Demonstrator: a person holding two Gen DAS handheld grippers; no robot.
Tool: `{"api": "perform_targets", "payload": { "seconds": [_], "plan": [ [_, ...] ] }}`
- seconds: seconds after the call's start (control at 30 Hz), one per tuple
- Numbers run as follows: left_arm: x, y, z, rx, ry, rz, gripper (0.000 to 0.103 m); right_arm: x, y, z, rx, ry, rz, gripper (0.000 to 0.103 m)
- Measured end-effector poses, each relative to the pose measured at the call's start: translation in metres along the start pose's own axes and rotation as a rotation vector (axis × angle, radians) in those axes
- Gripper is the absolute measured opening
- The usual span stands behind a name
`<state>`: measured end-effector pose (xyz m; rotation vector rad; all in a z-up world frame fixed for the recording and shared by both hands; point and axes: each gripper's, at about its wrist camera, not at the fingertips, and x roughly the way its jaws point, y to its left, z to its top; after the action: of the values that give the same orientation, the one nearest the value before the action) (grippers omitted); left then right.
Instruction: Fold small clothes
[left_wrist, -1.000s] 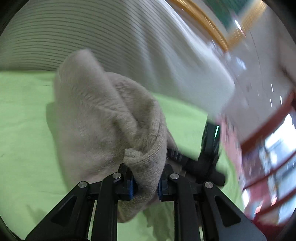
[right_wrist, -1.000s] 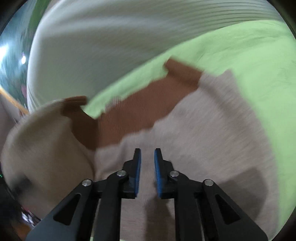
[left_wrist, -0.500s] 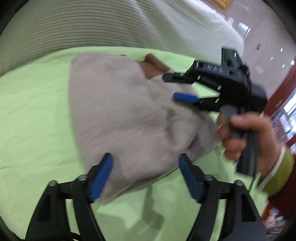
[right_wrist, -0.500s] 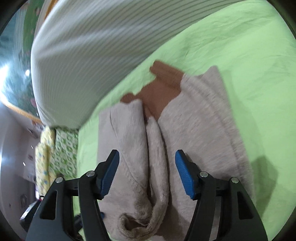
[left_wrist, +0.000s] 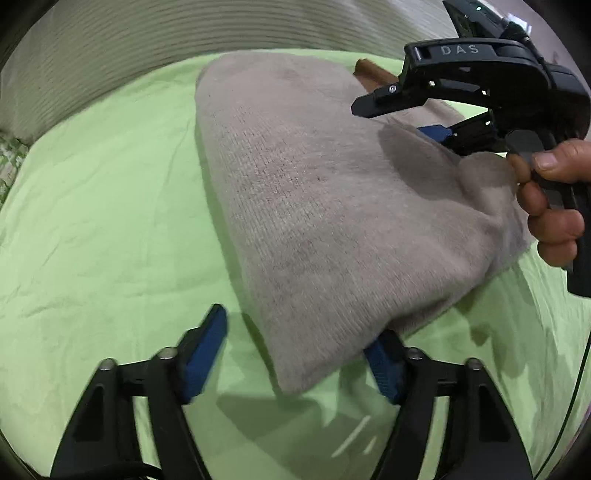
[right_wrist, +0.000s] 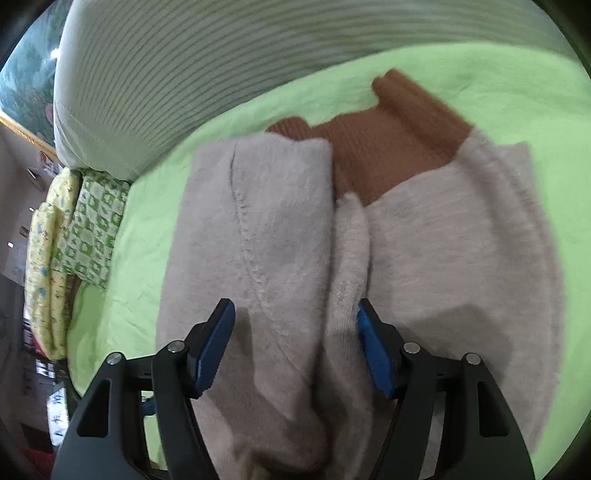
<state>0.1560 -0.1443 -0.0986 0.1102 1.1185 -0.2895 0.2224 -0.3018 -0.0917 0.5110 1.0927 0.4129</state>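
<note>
**Sweater released, one side folded over**

Sweater (left_wrist: 332, 192) lying on the green sheet (left_wrist: 92, 221), beige knit with a brown ribbed collar (right_wrist: 399, 147) at the far end, near the striped pillow (right_wrist: 221, 66). Folded in from one side: a beige flap (right_wrist: 258, 240) laid lengthwise over the body, its edge meeting a raised ridge down the middle.

A second ago, pinched in the left tongs (left_wrist: 295, 354) and lifted in a bunch; half a second ago let go. Now spread wide, with the near corner of the sweater lying between the pads and one pad partly under the hem, gripping nothing. Right tongs (right_wrist: 295, 347) shut and empty a second ago, likewise wide now, hovering low over the middle ridge, nothing held. Seen from the left camera, poised above the far side of the garment in a hand (left_wrist: 550, 206).

Judged from this: first side fold placed and released; other side and the final halving not yet done. Ridge probably needs smoothing or regripping next.

Legible writing: "DAS" moulded on the right tool's body (left_wrist: 460, 50). Nothing readable on the garment.
</note>
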Motion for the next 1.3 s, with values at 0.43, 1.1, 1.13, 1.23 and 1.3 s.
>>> {"api": "perform_targets", "payload": {
  "seconds": [0.43, 1.1, 1.13, 1.23, 1.3],
  "plan": [
    [-0.019, -0.002, 0.019, 0.036, -0.039, -0.053, 0.037, -0.094, 0.004, 0.021, 0.014, -0.239, 0.088, 0.011],
    [0.018, -0.012, 0.014, 0.104, 0.049, -0.076, 0.034, -0.09, -0.053, 0.005, 0.021, -0.227, -0.227, 0.011],
    [0.018, -0.013, 0.014, 0.105, 0.05, -0.071, 0.034, -0.084, -0.057, 0.005, 0.03, -0.209, -0.236, 0.011],
    [0.018, -0.018, 0.018, 0.106, 0.055, -0.068, 0.034, -0.077, -0.071, 0.003, 0.101, -0.182, -0.2, 0.015],
    [0.018, -0.016, 0.02, 0.095, 0.059, -0.073, 0.034, -0.091, -0.073, -0.001, 0.155, -0.218, -0.168, 0.021]
  ]
}}
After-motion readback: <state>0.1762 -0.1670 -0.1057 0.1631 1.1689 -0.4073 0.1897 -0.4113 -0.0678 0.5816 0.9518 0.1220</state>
